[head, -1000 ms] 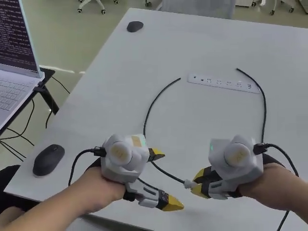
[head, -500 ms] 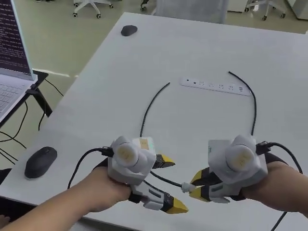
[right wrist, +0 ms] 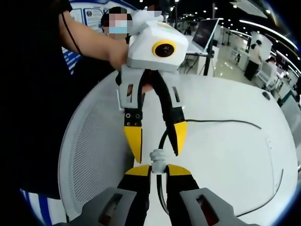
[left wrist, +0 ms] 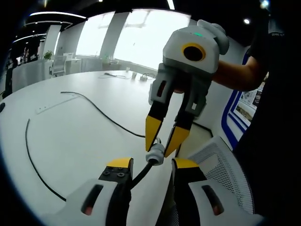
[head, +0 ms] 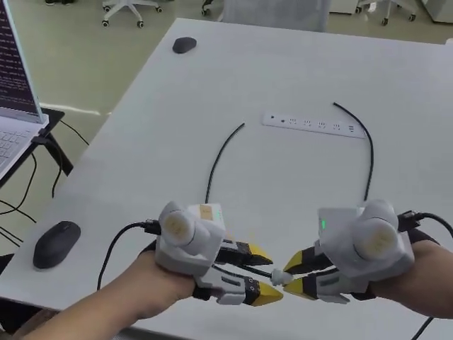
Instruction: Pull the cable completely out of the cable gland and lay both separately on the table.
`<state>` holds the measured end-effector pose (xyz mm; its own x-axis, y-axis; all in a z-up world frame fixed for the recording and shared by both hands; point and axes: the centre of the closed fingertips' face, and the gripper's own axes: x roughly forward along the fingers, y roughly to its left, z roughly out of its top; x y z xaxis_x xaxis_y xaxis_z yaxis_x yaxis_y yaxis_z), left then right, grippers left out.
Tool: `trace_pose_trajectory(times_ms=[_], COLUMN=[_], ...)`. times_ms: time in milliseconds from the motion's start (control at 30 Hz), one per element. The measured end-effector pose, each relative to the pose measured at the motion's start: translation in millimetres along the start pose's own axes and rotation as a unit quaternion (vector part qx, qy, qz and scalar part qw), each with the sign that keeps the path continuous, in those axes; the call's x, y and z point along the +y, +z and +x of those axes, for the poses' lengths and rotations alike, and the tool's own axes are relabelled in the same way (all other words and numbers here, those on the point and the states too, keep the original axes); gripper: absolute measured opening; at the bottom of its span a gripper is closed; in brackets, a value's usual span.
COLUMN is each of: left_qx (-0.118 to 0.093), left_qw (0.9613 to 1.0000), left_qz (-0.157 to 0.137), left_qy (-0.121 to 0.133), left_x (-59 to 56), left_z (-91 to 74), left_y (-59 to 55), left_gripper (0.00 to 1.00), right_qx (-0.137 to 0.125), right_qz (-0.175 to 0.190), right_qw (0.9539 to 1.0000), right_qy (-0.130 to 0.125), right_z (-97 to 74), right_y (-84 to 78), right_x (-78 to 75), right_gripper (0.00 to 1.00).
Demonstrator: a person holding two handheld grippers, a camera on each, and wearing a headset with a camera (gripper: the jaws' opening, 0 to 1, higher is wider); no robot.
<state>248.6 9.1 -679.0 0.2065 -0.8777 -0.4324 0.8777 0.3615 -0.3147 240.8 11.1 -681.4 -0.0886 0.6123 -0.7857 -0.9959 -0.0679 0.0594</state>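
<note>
Head view: gland (head: 278,273) (in hand-held gripper (head: 289,275))

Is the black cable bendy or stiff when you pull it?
Probably bendy: the cable lies in a loose curve. It looks thin, so likely light. It may drag in the gland the right gripper pinches.

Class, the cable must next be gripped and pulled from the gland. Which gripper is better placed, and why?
Left. The left gripper's open jaws straddle the black cable right beside the white cable gland, while the right gripper is shut on the gland, so it can probably just hold.
</note>
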Motion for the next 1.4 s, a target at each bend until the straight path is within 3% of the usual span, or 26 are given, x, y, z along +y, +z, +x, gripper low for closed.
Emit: trace_pose_trajectory(times_ms=[400, 567, 700, 733, 800, 867, 900, 1167, 1267, 1333, 1367, 1400], left_qx=[-0.022, -0.017, -0.016, -0.015, 0.0, -0.003, -0.002, -0.005, -0.004, -0.004, -0.007, -0.01], left_qw=[0.9995, 0.9993, 0.9994, 0.9996, 0.9985, 0.9995, 0.9994, 0.9993, 0.9994, 0.9994, 0.9995, 0.9995], left_qz=[-0.003, 0.002, 0.009, 0.003, -0.047, -0.02, -0.023, -0.027, -0.02, -0.019, -0.016, -0.015], left_qy=[-0.023, -0.034, -0.029, -0.023, -0.029, -0.024, -0.024, -0.027, -0.03, -0.029, -0.028, -0.027], left_x=[-5.2, -9.4, -9.4, -7.7, -9.0, -5.8, -6.2, -4.5, -4.4, -3.3, -3.0, -3.1], left_z=[-0.8, -0.5, -0.3, -0.7, -1.6, -1.0, -1.2, -3.2, -4.1, -4.3, -4.5, -4.7], left_y=[7.1, 6.1, 5.3, 4.8, 0.8, 1.9, 1.3, 2.5, 3.2, 3.3, 4.3, 6.0], left_gripper=[0.19, 0.16, 0.16, 0.16, 0.16, 0.15, 0.15, 0.15, 0.15, 0.15, 0.15, 0.15], right_qx=[-0.022, -0.024, -0.023, -0.024, -0.028, -0.032, -0.034, -0.057, -0.081, -0.102, -0.128, -0.136], right_qz=[-0.001, -0.005, -0.012, -0.021, -0.018, -0.026, -0.026, 0.013, 0.061, 0.108, 0.136, 0.149], right_qw=[0.9997, 0.9996, 0.9996, 0.9995, 0.9994, 0.9992, 0.9991, 0.9982, 0.9947, 0.9878, 0.9809, 0.9775], right_qy=[0.009, 0.011, 0.012, 0.006, 0.009, 0.004, 0.003, 0.007, 0.015, 0.049, 0.055, 0.062], right_z=[-2.5, -2.5, -1.5, -0.7, 1.3, 2.8, 3.1, -1.8, -6.1, -11.4, -14.7, -16.1], right_y=[0.9, 1.5, 0.6, 1.2, 1.1, 1.2, 1.2, 4.3, 5.9, 9.1, 14.1, 14.5], right_x=[3.4, 5.0, 5.3, 4.3, 5.3, 4.6, 4.8, 0.3, -4.4, 1.1, -2.4, -3.6], right_gripper=[0.06, 0.06, 0.07, 0.07, 0.07, 0.08, 0.08, 0.1, 0.14, 0.21, 0.22, 0.23])
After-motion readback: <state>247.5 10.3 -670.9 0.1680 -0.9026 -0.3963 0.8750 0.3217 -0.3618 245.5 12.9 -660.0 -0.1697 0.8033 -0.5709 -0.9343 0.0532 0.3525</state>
